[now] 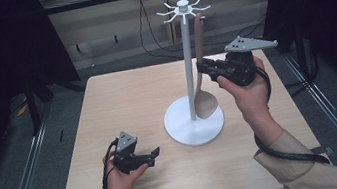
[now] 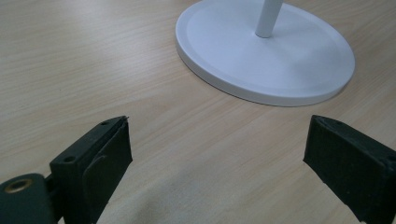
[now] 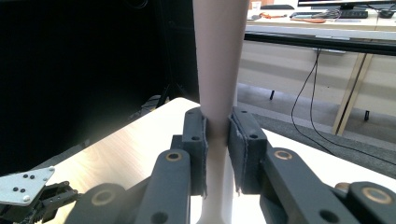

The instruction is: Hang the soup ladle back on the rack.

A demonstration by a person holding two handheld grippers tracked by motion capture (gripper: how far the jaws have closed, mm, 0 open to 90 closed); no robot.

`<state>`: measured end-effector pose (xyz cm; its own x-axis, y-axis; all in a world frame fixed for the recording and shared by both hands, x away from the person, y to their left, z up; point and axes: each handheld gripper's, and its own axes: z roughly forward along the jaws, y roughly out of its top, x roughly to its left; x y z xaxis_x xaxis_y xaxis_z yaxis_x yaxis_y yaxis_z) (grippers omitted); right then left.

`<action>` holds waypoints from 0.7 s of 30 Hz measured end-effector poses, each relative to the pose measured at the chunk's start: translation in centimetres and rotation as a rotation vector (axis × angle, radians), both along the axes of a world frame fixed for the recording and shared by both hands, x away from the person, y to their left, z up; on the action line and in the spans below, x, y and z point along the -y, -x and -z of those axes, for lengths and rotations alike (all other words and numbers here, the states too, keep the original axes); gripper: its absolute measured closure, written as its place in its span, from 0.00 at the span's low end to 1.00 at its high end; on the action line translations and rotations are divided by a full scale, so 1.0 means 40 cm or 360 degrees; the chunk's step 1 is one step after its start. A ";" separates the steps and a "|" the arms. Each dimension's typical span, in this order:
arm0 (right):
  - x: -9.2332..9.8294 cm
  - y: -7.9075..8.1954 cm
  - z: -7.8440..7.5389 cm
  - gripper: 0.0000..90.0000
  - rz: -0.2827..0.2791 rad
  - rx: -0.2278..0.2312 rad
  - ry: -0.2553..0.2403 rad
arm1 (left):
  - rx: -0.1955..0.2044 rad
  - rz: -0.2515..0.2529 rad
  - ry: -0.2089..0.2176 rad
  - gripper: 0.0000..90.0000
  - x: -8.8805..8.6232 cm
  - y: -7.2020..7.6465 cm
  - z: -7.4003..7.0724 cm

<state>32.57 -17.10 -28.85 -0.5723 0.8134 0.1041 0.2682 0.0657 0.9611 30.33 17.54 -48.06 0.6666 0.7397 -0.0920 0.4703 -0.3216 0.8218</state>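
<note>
A white utensil stand [image 1: 185,46] with a round base [image 1: 182,130] and a ring of hooks at its top rises from the middle of the table. A pale wooden spoon [image 1: 206,101] hangs upright beside the pole, bowl down near the base. My right gripper [image 1: 201,68] is shut on the spoon's handle [image 3: 219,56], its pads pressed on both sides. My left gripper [image 1: 154,153] rests low at the near left of the table, open, with bare wood between its jaws [image 2: 217,158] and the stand's base [image 2: 266,51] just ahead.
The light wooden table [image 1: 122,101] stands on a grey floor with black curtains at both sides. Cables trail along the far wall. In the right gripper view, a desk [image 3: 327,23] with clutter stands in the background.
</note>
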 end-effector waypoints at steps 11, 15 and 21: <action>-0.009 -0.004 0.002 0.86 0.0000 0.0000 -0.0017 | -0.0002 0.0000 -0.0004 0.08 -0.001 0.000 0.000; -0.010 -0.006 0.003 0.86 0.0001 0.0007 -0.0018 | -0.0001 0.0005 -0.0002 0.08 0.001 0.000 0.000; -0.011 -0.007 0.005 0.86 -0.0004 0.0007 -0.0026 | -0.0007 0.0007 -0.0002 0.08 0.001 0.000 0.002</action>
